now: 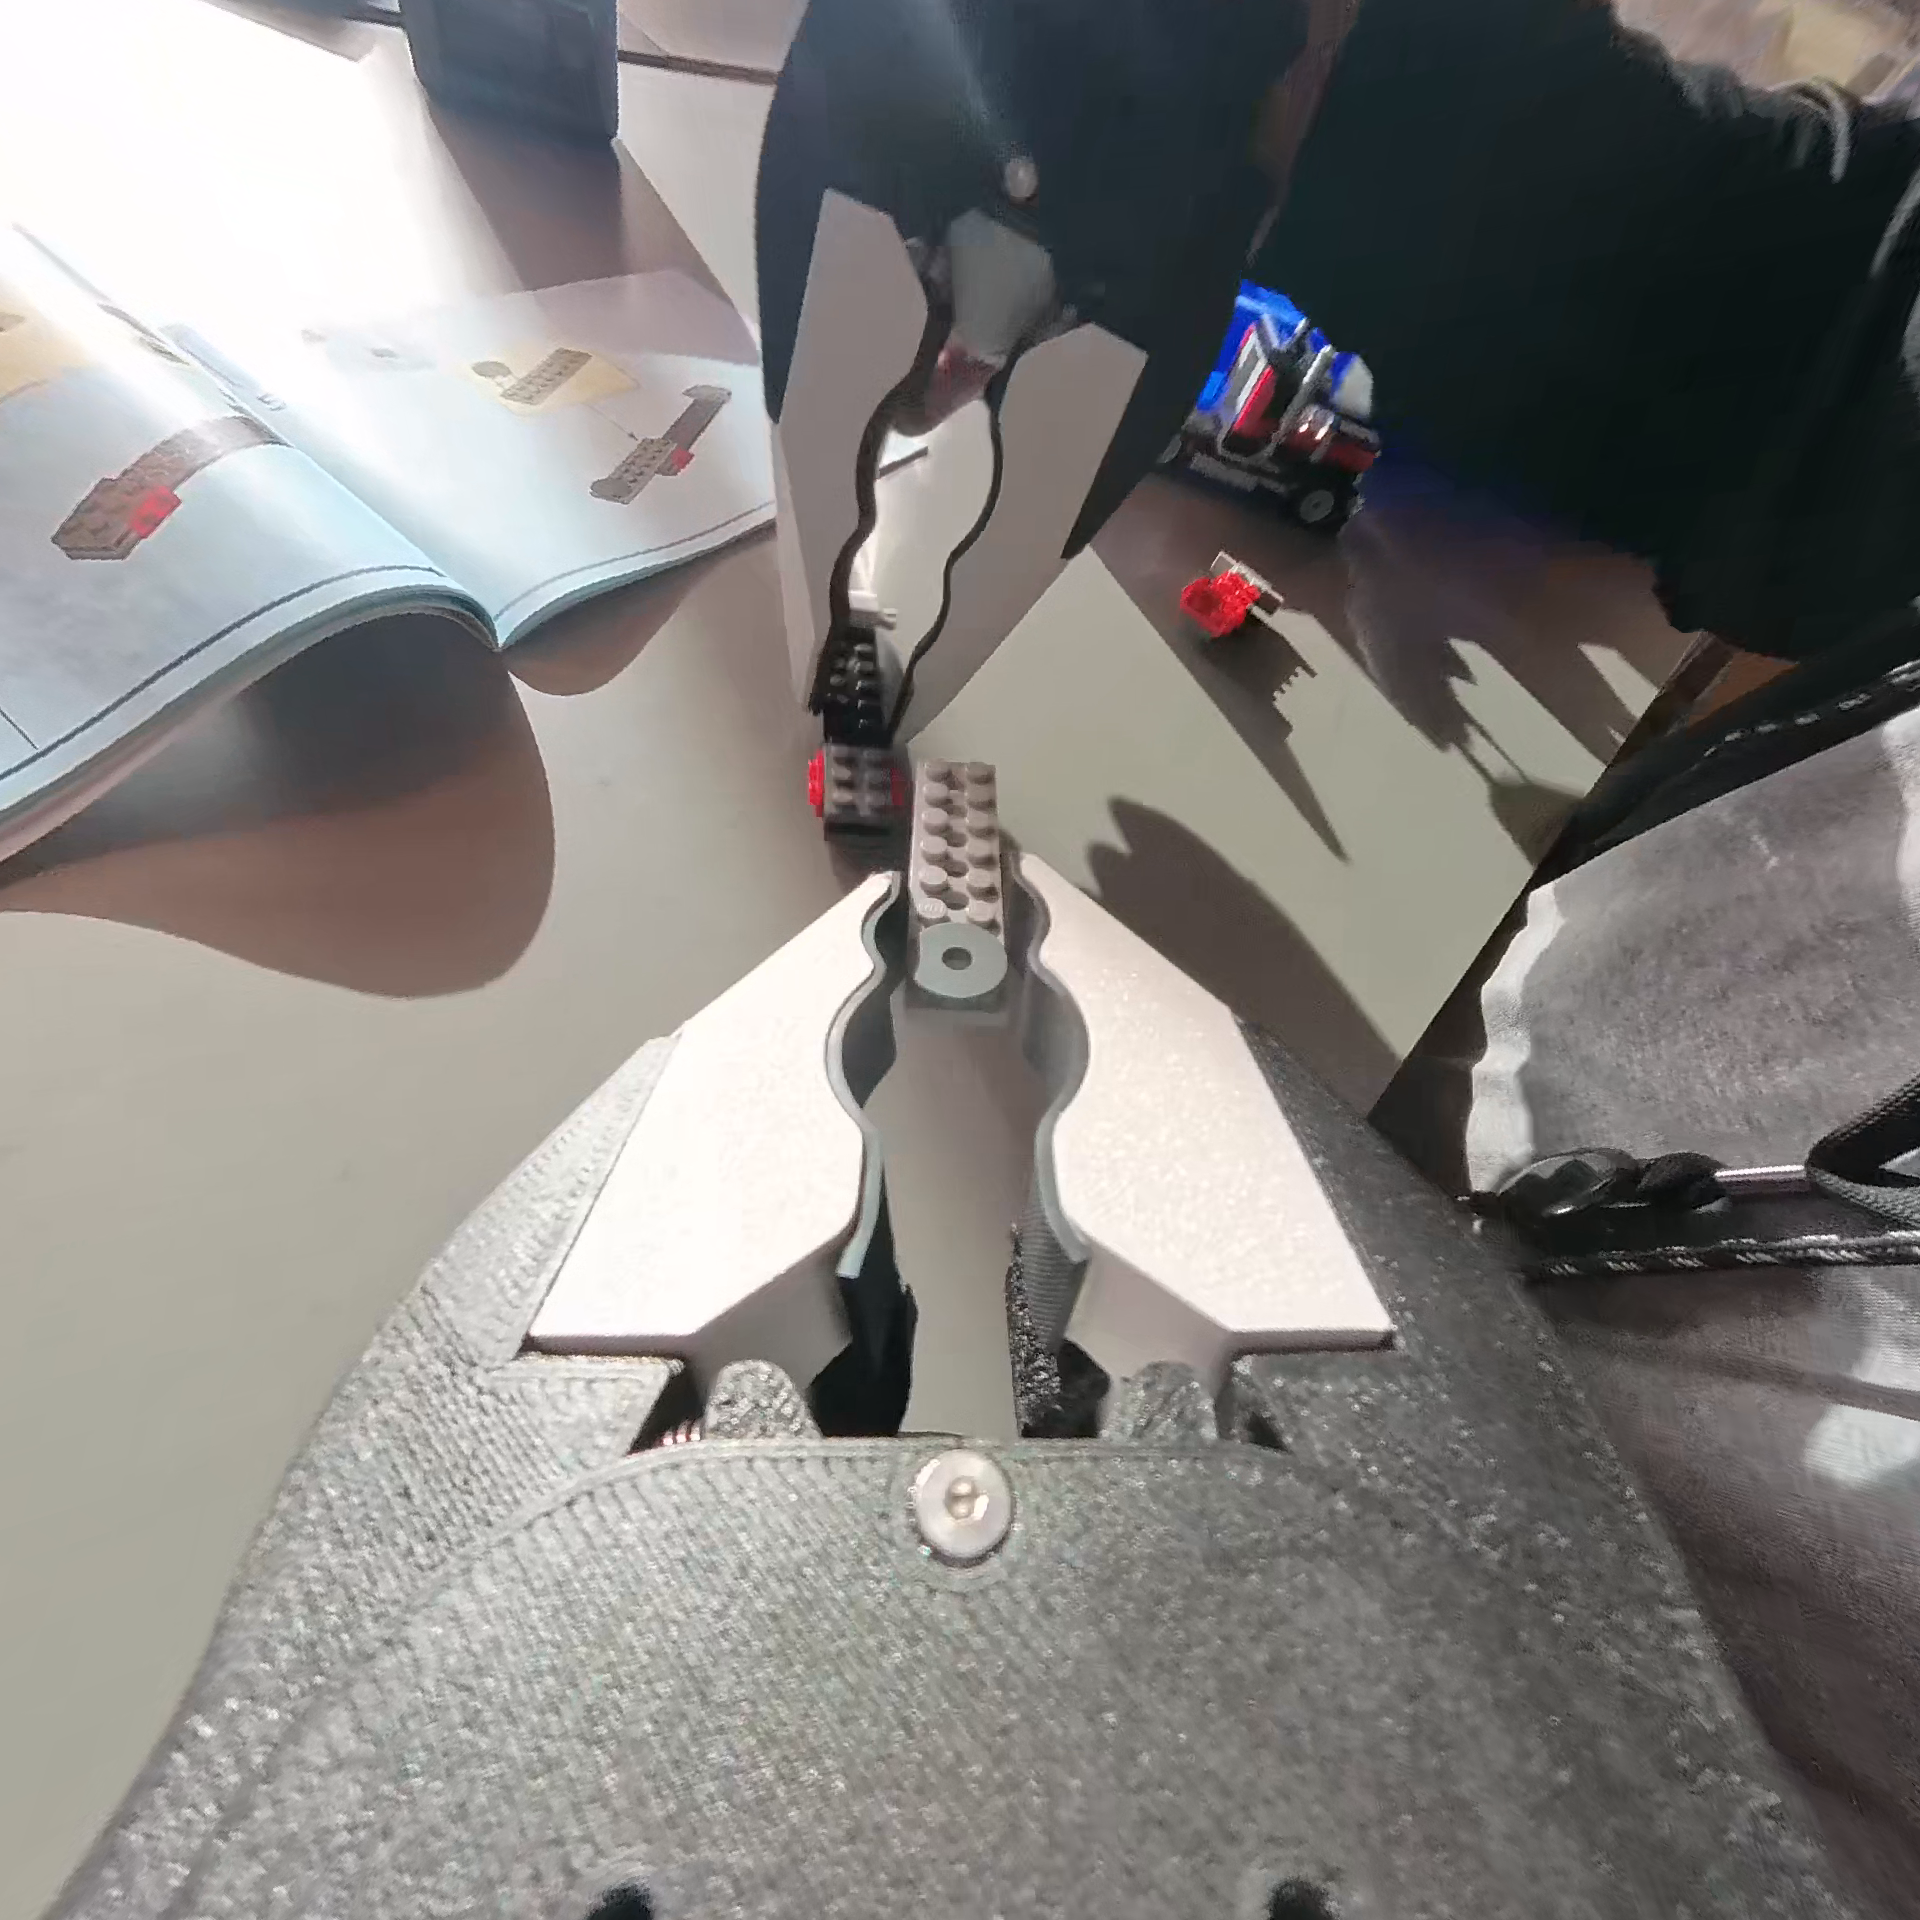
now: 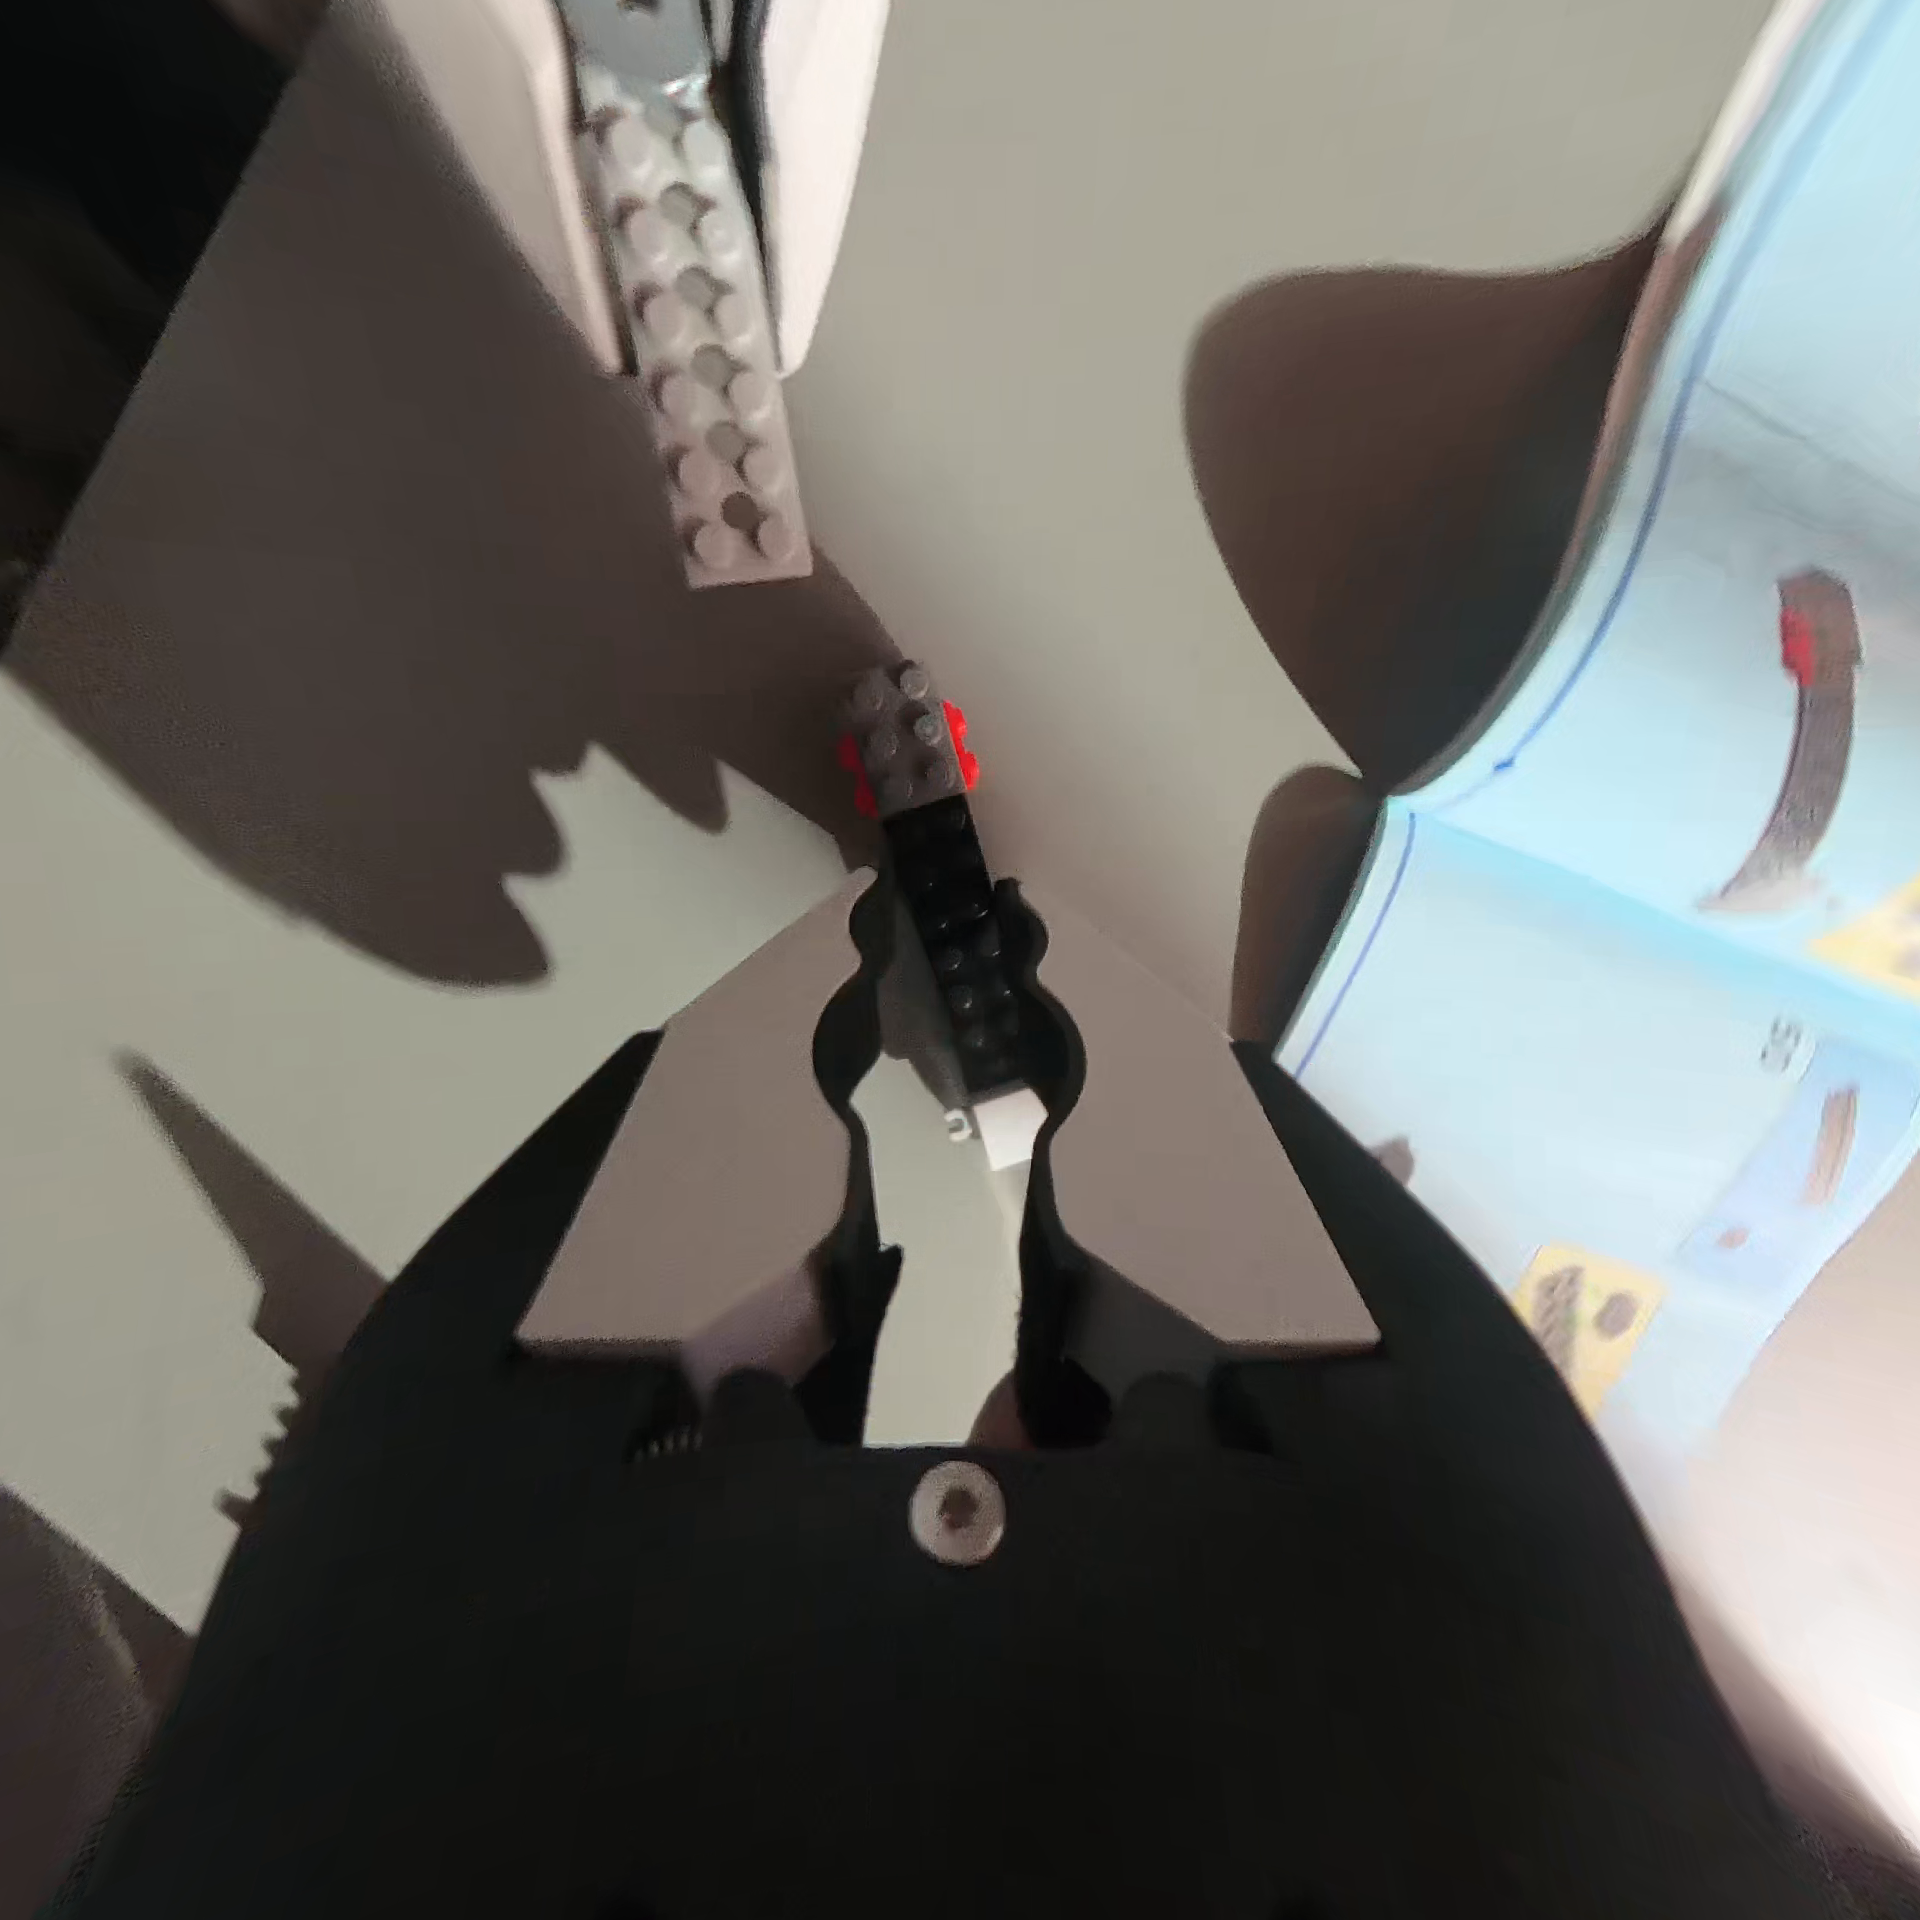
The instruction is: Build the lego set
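Observation:
My left gripper [image 1: 954, 888] is shut on a long light grey studded plate [image 1: 954, 842] that sticks forward past its tips. The plate also shows in the right wrist view [image 2: 707, 364], held by the left gripper at the top. My right gripper [image 2: 940, 894] is shut on a black studded assembly [image 2: 961, 935] with a dark grey plate and red pieces [image 2: 914, 743] at its far end and a white piece at its near end. In the left wrist view the right gripper [image 1: 857, 717] comes from above, and the assembly's grey and red end [image 1: 854, 784] sits just left of the grey plate's tip.
An open instruction booklet [image 1: 312, 468] lies at the left on the beige table [image 1: 260, 1143]; it shows at the right in the right wrist view [image 2: 1662, 831]. A built red and blue toy truck [image 1: 1278, 426] and a small red piece [image 1: 1226, 594] stand at the back right. A person's dark sleeve is at top right. The left gripper's tips are roughly 8 cm from the right gripper's.

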Tool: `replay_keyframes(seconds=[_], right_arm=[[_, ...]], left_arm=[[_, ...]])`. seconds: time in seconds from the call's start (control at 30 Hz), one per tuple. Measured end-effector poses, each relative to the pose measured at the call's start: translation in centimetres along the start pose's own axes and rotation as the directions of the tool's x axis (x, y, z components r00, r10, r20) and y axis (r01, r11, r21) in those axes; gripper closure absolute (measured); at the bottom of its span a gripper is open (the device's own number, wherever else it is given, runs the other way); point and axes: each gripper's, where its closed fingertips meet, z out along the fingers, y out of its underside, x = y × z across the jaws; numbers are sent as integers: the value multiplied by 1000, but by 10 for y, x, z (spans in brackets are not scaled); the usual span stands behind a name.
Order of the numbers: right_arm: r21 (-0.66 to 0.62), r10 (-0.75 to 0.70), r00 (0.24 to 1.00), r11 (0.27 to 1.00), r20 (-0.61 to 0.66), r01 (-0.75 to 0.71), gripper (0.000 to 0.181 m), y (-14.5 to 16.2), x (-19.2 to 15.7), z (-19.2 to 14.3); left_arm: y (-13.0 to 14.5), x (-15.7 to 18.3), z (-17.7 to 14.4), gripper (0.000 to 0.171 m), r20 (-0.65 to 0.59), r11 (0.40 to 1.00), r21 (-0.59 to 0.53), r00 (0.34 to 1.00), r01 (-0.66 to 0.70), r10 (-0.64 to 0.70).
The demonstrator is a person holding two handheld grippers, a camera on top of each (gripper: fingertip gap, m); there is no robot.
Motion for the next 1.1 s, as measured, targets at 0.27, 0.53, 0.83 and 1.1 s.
replay_keyframes(seconds=[0.27,0.53,0.83,1.1], right_arm=[[110,231,965,970,-123,-218,161,16,-19,-11],[138,274,949,957,-155,-254,162,26,-35,-18],[188,276,951,950,-138,-248,162,30,-38,-20],[198,260,956,953,-138,-231,162,30,-38,-20]], left_arm=[[-8,0,23,153,-6,986,-69,988,-151,151],[-6,7,55,153,-116,944,-163,956,-286,269],[3,8,69,152,-169,911,-242,939,-335,301],[8,7,74,151,-173,888,-289,932,-358,319]])
